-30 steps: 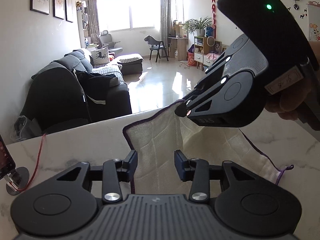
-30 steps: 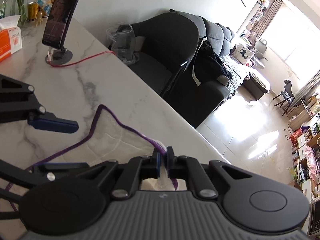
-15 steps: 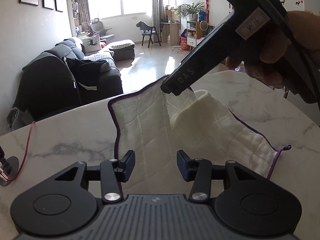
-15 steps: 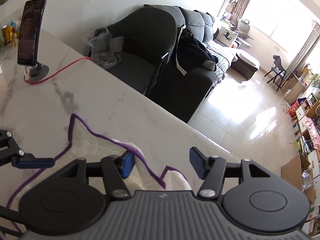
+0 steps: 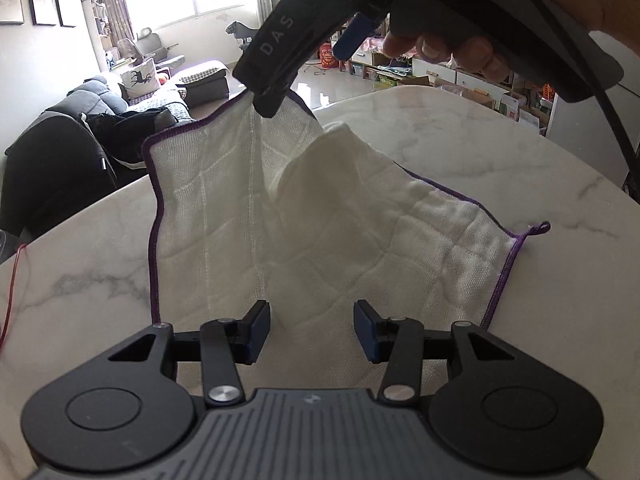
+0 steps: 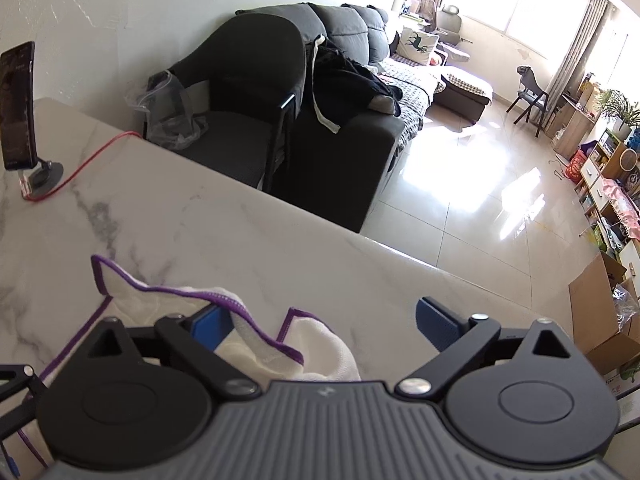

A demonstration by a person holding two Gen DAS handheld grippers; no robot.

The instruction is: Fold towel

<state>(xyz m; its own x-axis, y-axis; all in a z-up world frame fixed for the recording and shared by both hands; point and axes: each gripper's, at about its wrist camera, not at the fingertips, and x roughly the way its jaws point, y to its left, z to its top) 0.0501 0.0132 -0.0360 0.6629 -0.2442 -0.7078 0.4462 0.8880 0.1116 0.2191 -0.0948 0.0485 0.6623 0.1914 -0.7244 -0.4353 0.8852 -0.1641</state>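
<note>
White gauze towel [image 5: 320,216] with purple hem is lying rumpled on the marble table [image 5: 460,148], one edge lifted. Right gripper [image 6: 322,322] is opening wide, cloth draping beside one pad, unclamped. Left gripper [image 5: 312,330] is hovering half-open above the near edge, gripping nothing.

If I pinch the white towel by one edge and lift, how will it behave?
The towel likely drapes limply: it already bunches into soft folds. It looks thin and light, so one corner probably lifts easily. On the smooth marble table, the rest may slide along.
</note>
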